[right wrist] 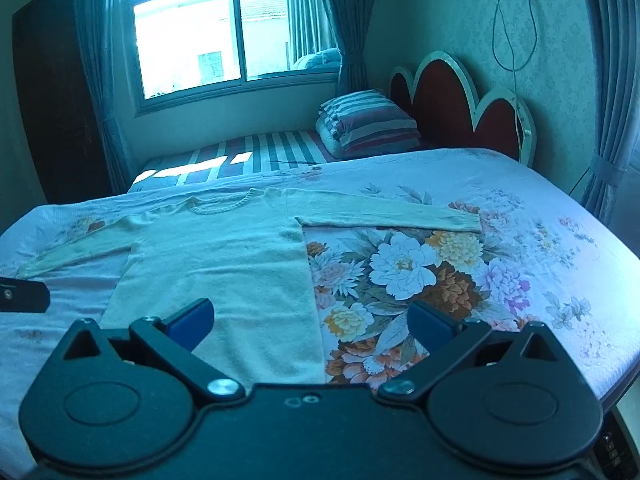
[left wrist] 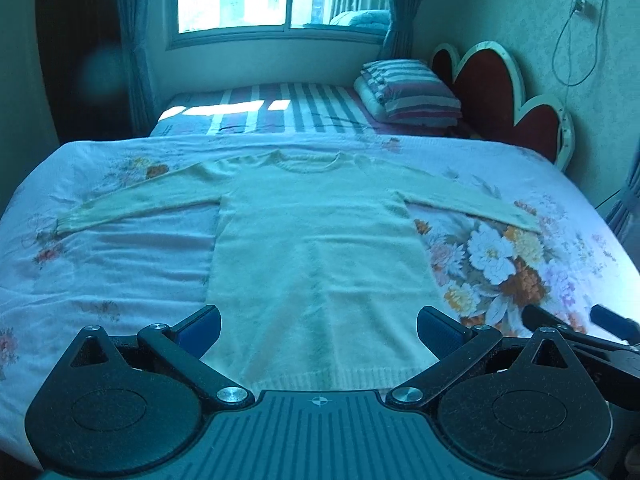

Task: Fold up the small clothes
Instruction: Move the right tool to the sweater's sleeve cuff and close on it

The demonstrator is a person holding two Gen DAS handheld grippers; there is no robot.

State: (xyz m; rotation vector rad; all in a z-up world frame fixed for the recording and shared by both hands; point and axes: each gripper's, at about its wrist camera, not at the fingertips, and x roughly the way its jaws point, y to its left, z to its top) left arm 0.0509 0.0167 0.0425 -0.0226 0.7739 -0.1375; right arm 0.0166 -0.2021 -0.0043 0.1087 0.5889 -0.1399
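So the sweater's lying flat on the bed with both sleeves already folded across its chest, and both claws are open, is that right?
Not quite. The sweater lies flat on the bed and both claws are open, but its sleeves are spread straight out to the sides, not folded in. The left wrist view shows both sleeves fully.

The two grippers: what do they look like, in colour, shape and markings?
Both the left gripper and right gripper have black bodies, two round disc housings, silver pivot screws and blue fingers. The left's ribbed base plate bears a small crosshair mark.
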